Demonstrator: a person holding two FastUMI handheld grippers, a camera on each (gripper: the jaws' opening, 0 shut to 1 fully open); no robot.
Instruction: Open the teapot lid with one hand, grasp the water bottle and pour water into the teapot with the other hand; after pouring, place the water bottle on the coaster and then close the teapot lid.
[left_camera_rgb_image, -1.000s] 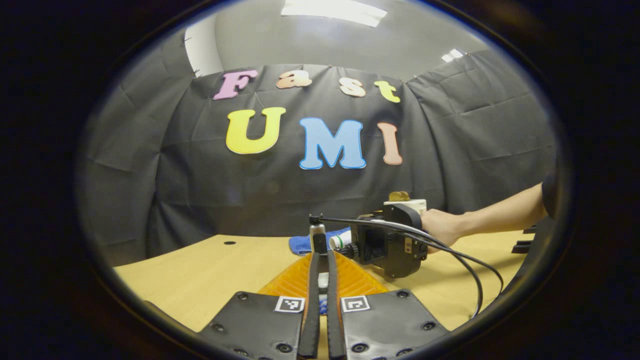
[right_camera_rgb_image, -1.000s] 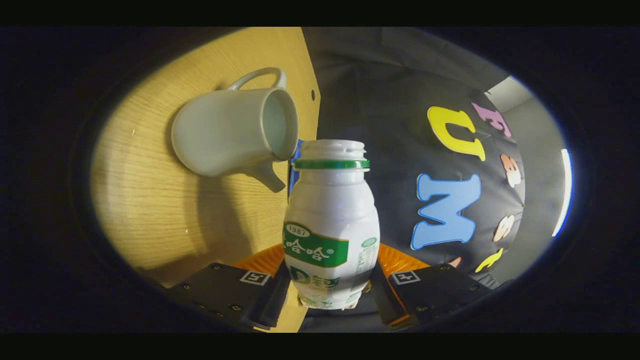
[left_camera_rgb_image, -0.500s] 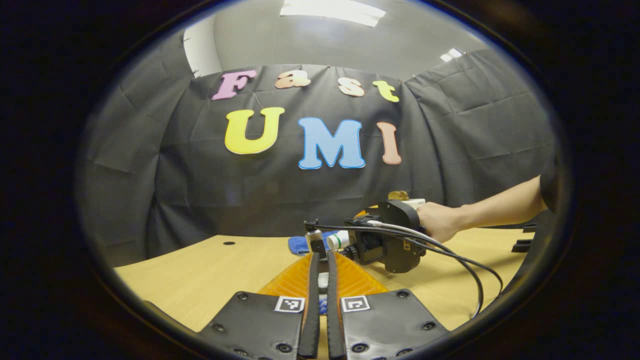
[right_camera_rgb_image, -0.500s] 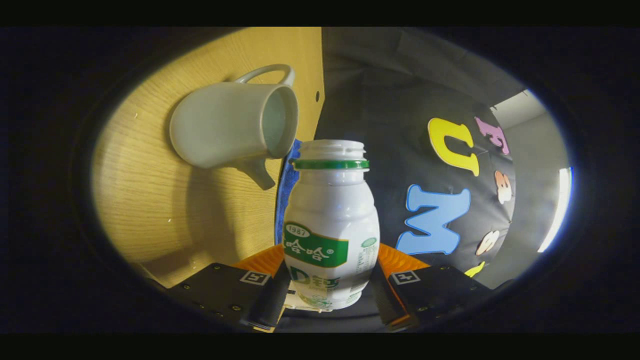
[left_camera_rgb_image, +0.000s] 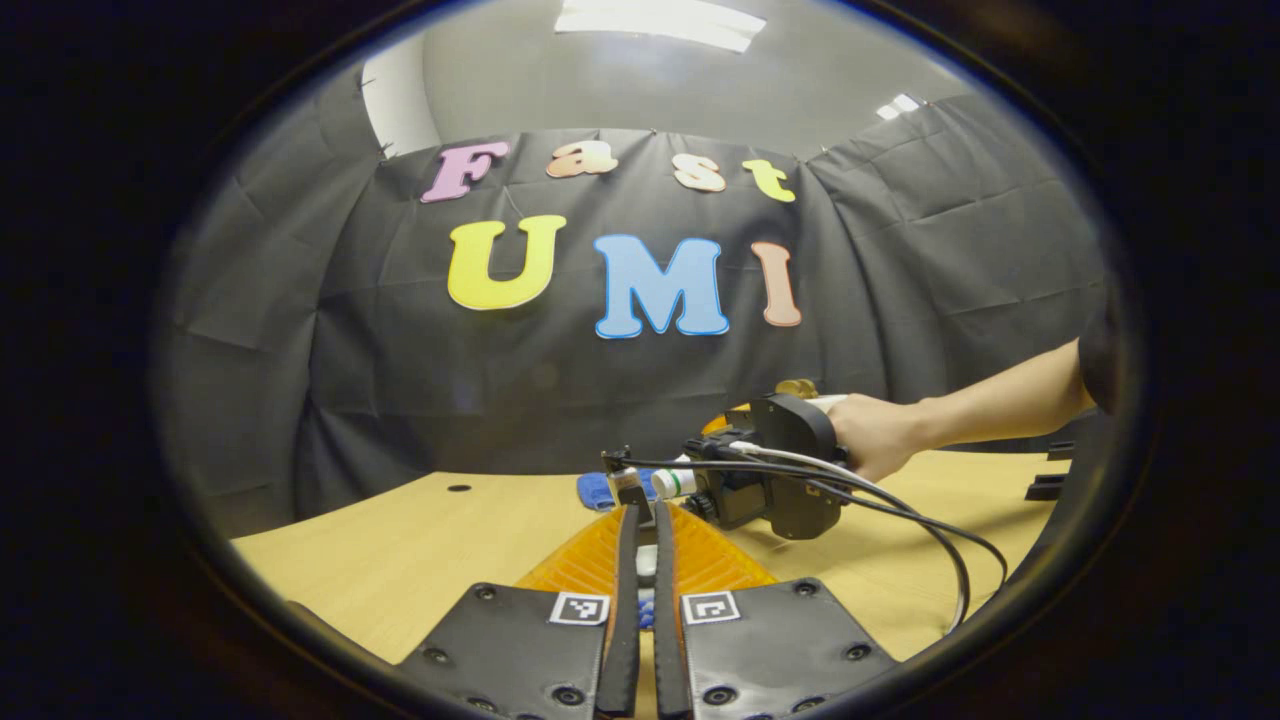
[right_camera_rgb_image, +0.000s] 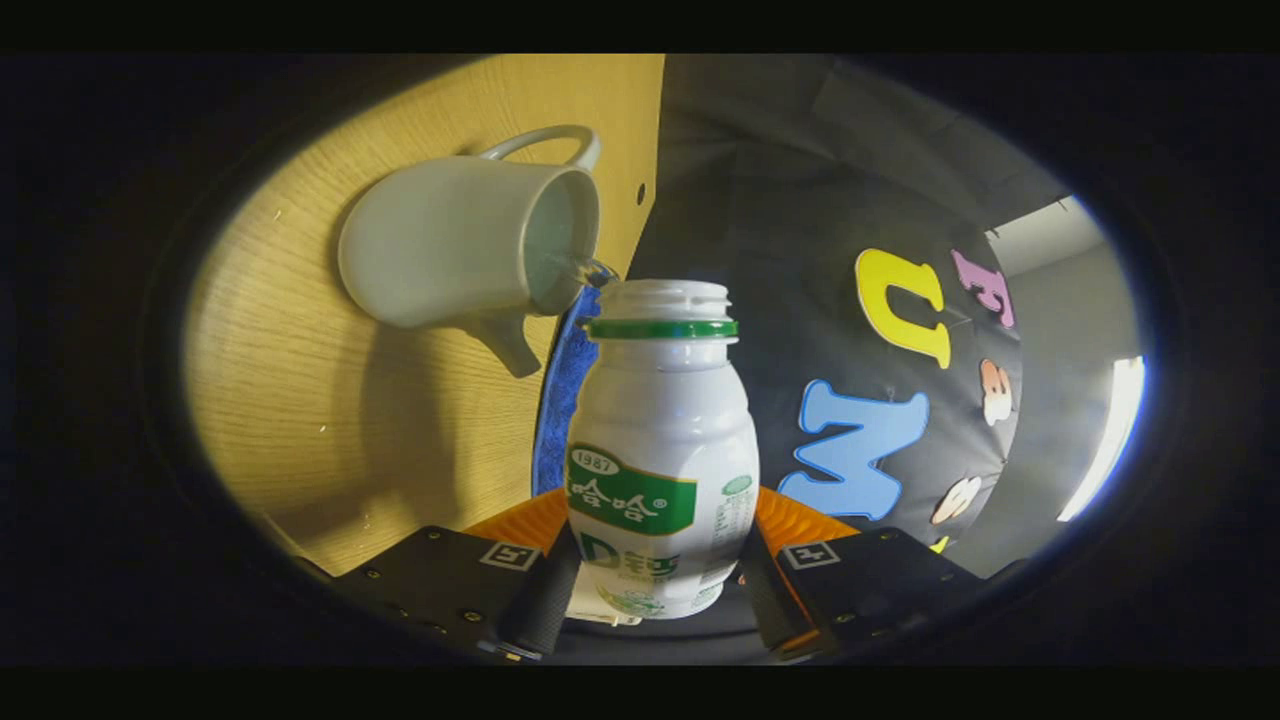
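Water bottle (right_camera_rgb_image: 660, 440), white with a green neck ring and no cap, sits clamped between the right gripper's (right_camera_rgb_image: 655, 590) two fingers, which press on its lower body from both sides; its base is hidden between them. In the right gripper view the scene is turned on its side, so the bottle is tipped toward the teapot (right_camera_rgb_image: 465, 245), and a thin stream of water (right_camera_rgb_image: 585, 268) runs from the bottle's mouth into the pot's open top. The pale lidless pot stands on the wooden table (right_camera_rgb_image: 330, 420), with a blue cloth (right_camera_rgb_image: 562, 385) partly hidden behind the bottle.

In the left gripper view the left gripper (left_camera_rgb_image: 640, 530) has its fingers nearly together, gripping a small pale piece that is mostly hidden between them; I cannot tell whether it is the lid. Beyond them a hand (left_camera_rgb_image: 875, 435) holds the right gripper, with only the bottle's neck showing past it; the teapot is hidden there behind the fingertips.
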